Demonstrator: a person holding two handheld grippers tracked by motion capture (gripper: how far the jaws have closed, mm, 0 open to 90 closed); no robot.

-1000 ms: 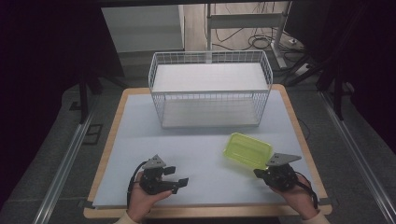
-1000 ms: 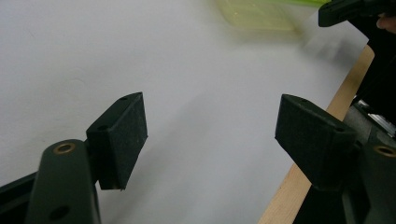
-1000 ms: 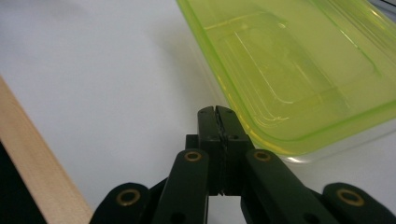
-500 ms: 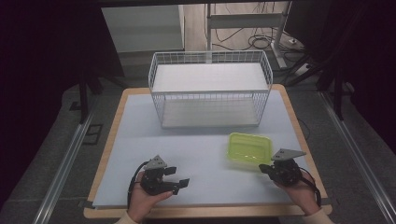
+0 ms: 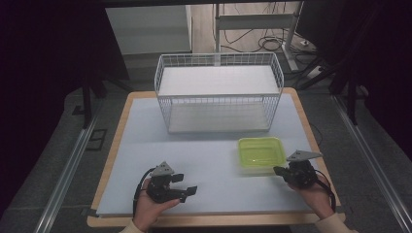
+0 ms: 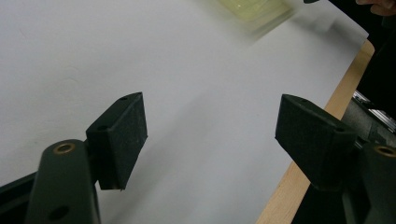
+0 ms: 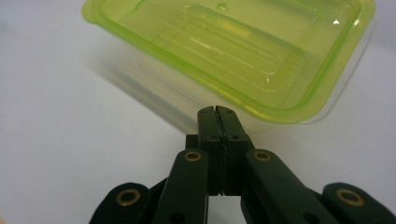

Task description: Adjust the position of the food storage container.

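green and see-through, the plastic container (image 5: 260, 154) sits on the white table cover (image 5: 214, 160), at the right side, in front of the white wire basket (image 5: 218, 92). the right gripper (image 5: 281, 171) rests just beside the container's near right corner, its 2 jaws pressed together with nothing between them. the left gripper (image 5: 190, 184) lies at the near left, well apart from the container, its 2 jaws spread wide over bare cover.
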